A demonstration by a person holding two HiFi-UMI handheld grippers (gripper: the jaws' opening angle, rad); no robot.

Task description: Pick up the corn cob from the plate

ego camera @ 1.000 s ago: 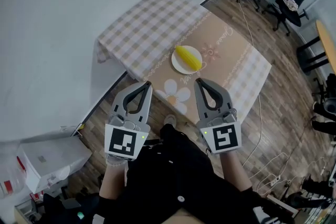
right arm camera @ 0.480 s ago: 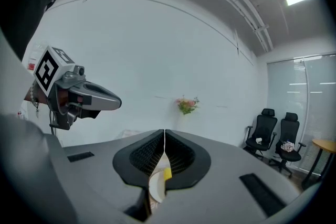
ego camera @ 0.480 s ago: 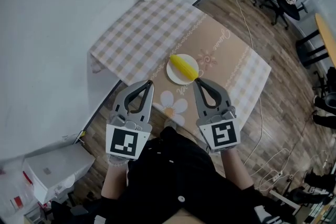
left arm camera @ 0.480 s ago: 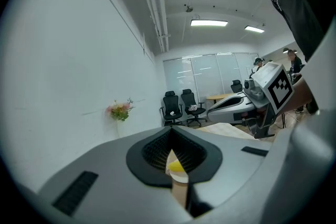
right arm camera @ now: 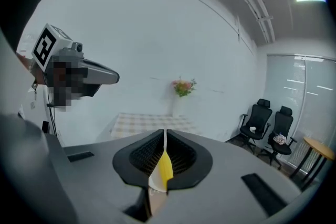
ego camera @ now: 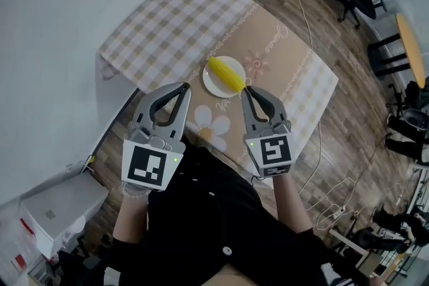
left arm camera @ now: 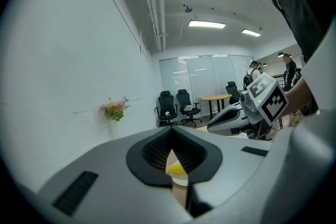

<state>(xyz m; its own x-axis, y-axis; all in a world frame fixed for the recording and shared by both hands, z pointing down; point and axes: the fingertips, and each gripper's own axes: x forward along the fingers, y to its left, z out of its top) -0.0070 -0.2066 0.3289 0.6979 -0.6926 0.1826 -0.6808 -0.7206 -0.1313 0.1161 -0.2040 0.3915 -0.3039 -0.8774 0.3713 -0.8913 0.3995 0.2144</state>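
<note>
Yellow corn cob lies just beyond right claw.

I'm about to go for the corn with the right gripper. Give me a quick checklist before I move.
1. Corn cob lying on the plate: ok.
2. Right gripper open for the grasp: not ok, fingers together, nothing held.
3. Right gripper aimed at the cob: ok, yellow shows in line with its fingers in the right gripper view.
4. Left gripper off the plate: ok, shut and empty, to the plate's left in the head view.
5. Right gripper's height above the plate: cannot tell.
</note>
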